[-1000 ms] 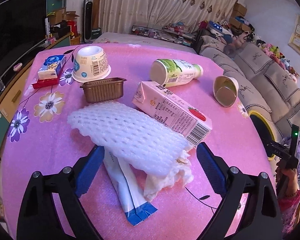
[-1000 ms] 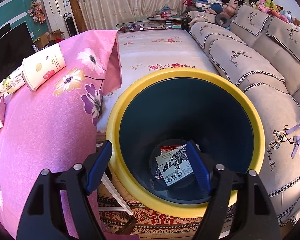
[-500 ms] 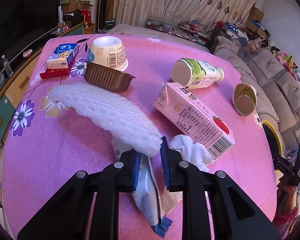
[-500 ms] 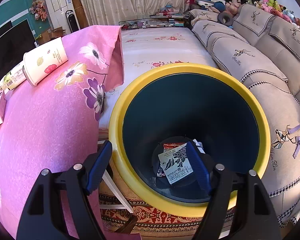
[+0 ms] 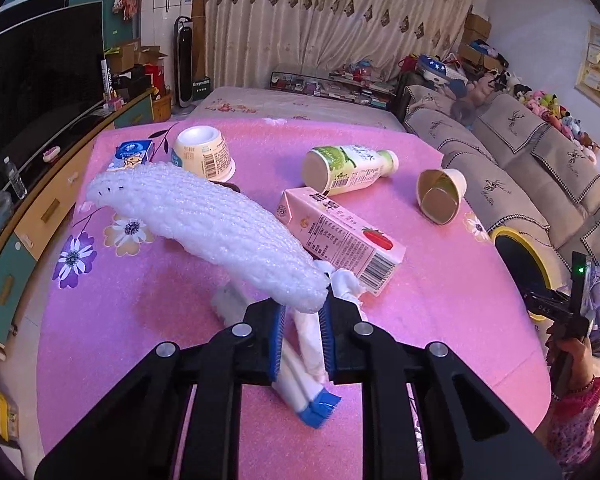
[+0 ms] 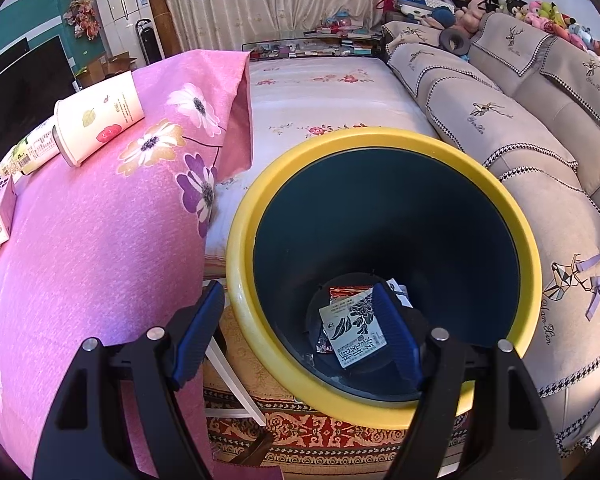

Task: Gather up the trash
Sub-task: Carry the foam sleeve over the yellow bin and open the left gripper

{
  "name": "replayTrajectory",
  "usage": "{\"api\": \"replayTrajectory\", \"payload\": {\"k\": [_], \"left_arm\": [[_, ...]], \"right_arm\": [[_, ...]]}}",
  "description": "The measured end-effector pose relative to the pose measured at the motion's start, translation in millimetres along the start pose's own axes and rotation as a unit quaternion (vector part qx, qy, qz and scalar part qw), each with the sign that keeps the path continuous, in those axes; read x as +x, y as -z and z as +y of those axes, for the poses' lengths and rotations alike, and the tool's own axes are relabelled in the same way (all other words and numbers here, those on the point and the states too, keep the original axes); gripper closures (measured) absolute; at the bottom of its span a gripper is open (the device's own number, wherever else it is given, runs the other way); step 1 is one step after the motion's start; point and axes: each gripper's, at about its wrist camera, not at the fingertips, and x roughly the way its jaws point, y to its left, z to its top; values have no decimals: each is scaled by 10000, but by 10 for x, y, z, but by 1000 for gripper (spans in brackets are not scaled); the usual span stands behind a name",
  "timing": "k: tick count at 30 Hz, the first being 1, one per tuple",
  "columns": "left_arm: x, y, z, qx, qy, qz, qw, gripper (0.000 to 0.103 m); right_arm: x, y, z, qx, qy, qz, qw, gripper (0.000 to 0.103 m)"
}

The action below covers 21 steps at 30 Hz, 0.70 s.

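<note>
The left gripper has just been closing and pinches the long white knobbly foam-net sleeve (one end only); the right gripper is spread above the round yellow-rimmed dark bin.

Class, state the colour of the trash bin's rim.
Yellow, around a dark teal inside; the trash bin's rim shows best in the right wrist view.

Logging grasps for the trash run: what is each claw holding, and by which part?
Left claw pinches the white foam net by its near end. Right claw holds nothing.
</note>
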Motion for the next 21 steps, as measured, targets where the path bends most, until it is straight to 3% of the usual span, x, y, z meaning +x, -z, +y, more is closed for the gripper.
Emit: {"api": "replayTrajectory", "payload": {"k": [6, 14, 21], "left_arm": [[-210, -105, -173, 348, 41, -281, 9990, 87], [-197, -124, -774, 862, 717, -257, 9934, 87], [73, -141, -1570, 1409, 1364, -15, 9806, 87]], "right_arm": [[-67, 19, 23, -27, -18, -65, 10000, 31], [-297, 10, -108, 24, 85, -313, 9995, 31], [-553, 23, -340, 103, 266, -535, 9982, 31]]}}
